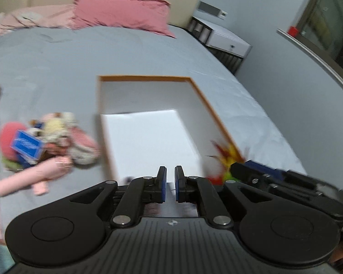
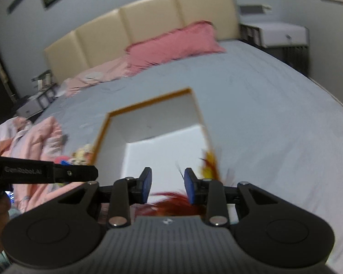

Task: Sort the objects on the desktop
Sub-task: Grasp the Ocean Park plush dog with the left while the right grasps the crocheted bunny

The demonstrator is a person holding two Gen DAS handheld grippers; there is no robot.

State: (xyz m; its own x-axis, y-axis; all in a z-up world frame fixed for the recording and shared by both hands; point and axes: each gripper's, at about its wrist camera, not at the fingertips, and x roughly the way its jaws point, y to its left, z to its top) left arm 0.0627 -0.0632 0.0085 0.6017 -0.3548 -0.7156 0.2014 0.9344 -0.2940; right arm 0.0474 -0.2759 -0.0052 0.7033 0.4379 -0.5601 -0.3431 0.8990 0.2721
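An open white box with an orange rim (image 1: 146, 77) (image 2: 148, 101) lies on the grey bed sheet, its inside bare. My left gripper (image 1: 170, 183) hangs over the box's near end, its blue pads a narrow crack apart with nothing between them. My right gripper (image 2: 168, 183) is open at the box's near right corner. A red, yellow and green feather toy (image 1: 224, 157) (image 2: 209, 162) fans out beside its right finger, with red feathers under the fingers' base; the pads press on nothing. Left of the box lies a toy pile (image 1: 54, 137) with a blue carton (image 1: 26, 146).
Pink pillows (image 1: 121, 13) and a cream headboard (image 2: 148, 22) stand at the far end of the bed. Pink bedding (image 2: 38, 137) is bunched at the left. A white bedside cabinet (image 1: 228, 41) stands beyond the bed's right edge. The right gripper (image 1: 236, 167) shows at the left view's lower right.
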